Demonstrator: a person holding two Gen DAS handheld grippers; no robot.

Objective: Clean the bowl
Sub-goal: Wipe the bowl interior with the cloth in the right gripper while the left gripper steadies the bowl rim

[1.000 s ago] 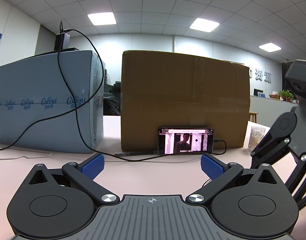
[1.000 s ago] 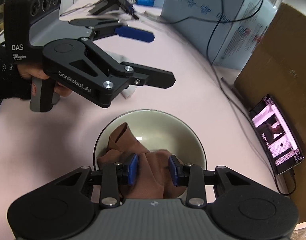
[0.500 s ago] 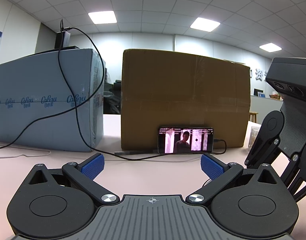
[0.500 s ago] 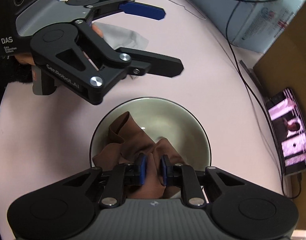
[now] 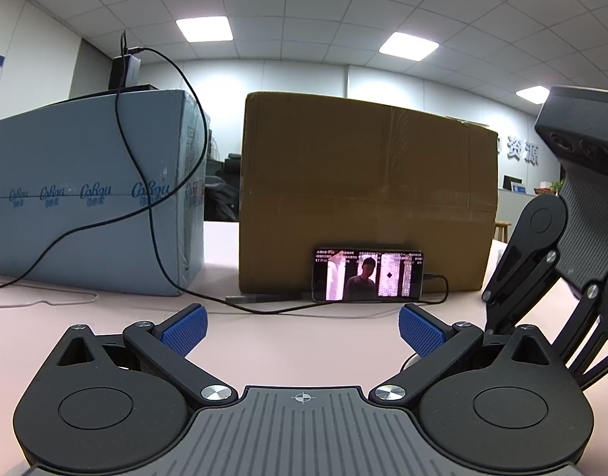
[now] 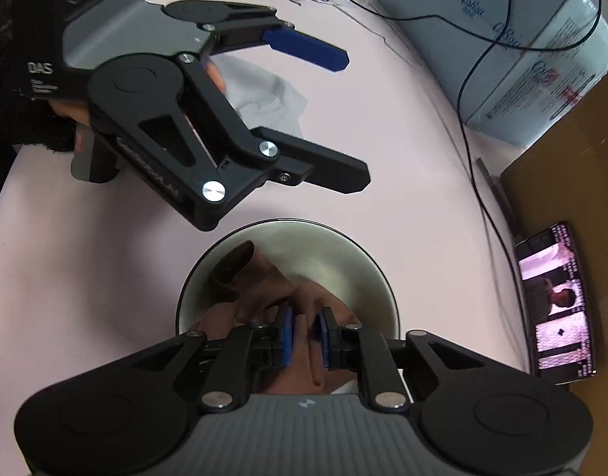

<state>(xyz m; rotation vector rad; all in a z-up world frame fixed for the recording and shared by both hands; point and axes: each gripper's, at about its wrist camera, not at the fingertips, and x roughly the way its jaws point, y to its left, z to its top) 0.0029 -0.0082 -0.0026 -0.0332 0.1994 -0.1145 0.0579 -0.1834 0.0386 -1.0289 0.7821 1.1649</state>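
Note:
A pale bowl [image 6: 355,261] with a dark rim sits on the pink table. A brown cloth [image 6: 260,281] lies inside it. My right gripper [image 6: 305,329] is shut on a fold of the cloth, over the bowl's near side. My left gripper [image 6: 353,119] is open and empty, hovering above the table just beyond the bowl's far left rim. In the left wrist view the left gripper [image 5: 302,327] is open over bare table, the bowl is out of sight, and the right gripper's body [image 5: 561,238] shows at the right.
A blue carton [image 5: 85,206] and a brown cardboard box [image 5: 367,198] stand at the back. A phone [image 5: 367,275] with a lit screen leans on the brown box, with black cables trailing. A white tissue [image 6: 264,95] lies under the left gripper.
My right gripper has closed on the brown cloth and lifted a little. My left gripper has stayed open beside the bowl, drifting slightly away.

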